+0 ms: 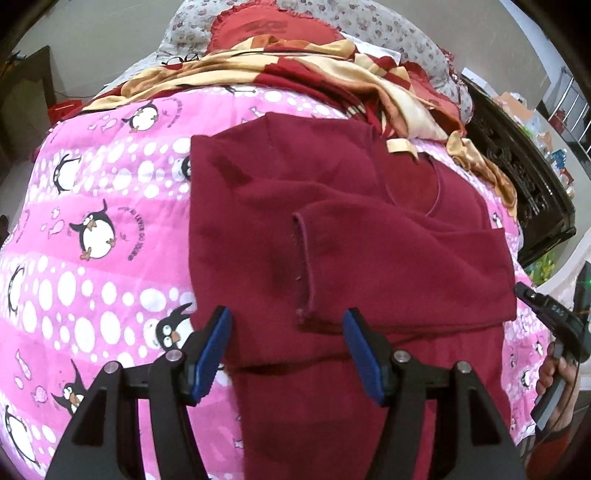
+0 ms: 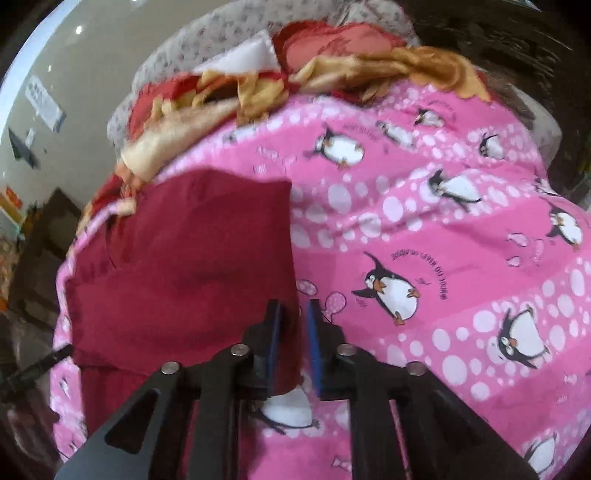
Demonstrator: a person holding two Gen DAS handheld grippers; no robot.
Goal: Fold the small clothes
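One dark red knit sweater [image 1: 332, 229] lies flat on the pink penguin-print quilt [image 1: 92, 229], just ahead of the left gripper [image 1: 286, 343]; one sleeve is folded across its body, cuff nearest the fingers; that gripper's blue-padded jaws stand wide apart over the hem, holding nothing; the right gripper [image 2: 293, 332] has its jaws nearly together, clamped on the sweater's edge; beyond lie one red-and-cream striped blanket [image 1: 295, 70], crumpled, and one floral grey pillow [image 1: 373, 26]; no containers show.
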